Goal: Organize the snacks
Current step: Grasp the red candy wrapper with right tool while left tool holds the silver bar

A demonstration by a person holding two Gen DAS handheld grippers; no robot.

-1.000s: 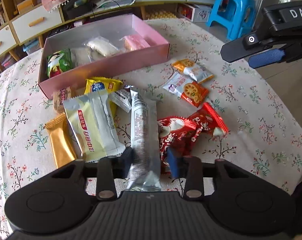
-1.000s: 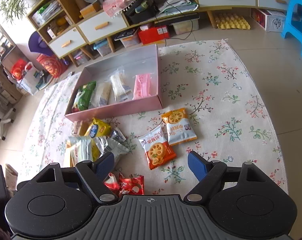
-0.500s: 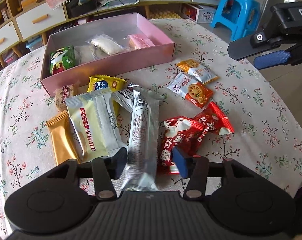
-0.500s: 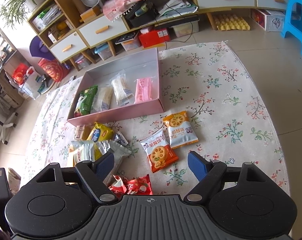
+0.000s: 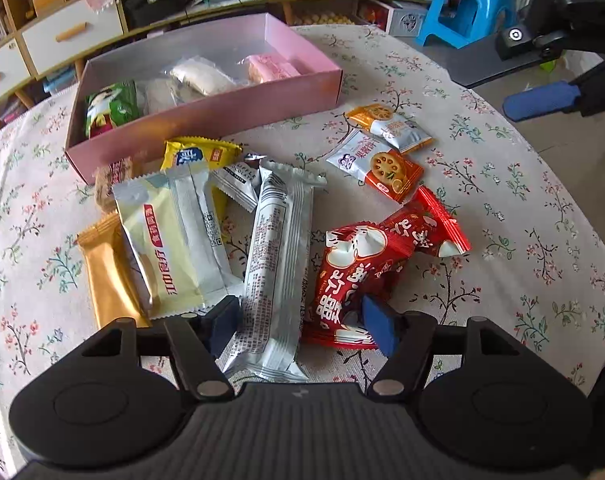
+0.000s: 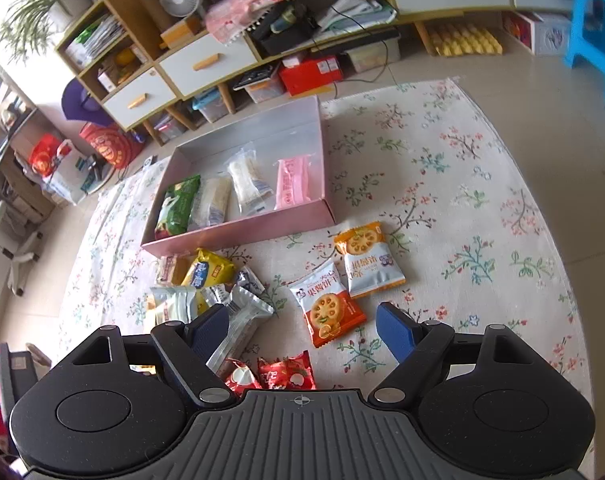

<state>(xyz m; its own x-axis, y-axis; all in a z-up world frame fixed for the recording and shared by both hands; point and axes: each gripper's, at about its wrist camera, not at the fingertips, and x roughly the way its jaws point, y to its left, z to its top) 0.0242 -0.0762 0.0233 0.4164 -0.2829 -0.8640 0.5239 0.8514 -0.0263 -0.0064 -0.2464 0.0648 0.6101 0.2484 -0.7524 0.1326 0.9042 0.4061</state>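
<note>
Snacks lie scattered on the floral cloth (image 5: 522,216) at the centre of the left wrist view, below the pink box (image 5: 206,116) at upper left. That box holds 4 packets: a green one (image 5: 110,110), 2 pale ones and a pink one (image 5: 268,66). The left gripper (image 5: 298,320) sits at the bottom centre, its jaws opening, with the lower end of a long silver bar (image 5: 278,264) lying between them; the pads are not pressing on it. A cream packet (image 5: 170,240) and a gold packet (image 5: 106,280) lie left of the bar, 2 red packets (image 5: 354,272) right of it. 2 orange biscuit packets (image 5: 386,152) lie right of centre. In the right wrist view the right gripper (image 6: 302,328) hangs at the bottom centre with jaws spread wide and nothing between them, above the orange packets (image 6: 330,308).
</note>
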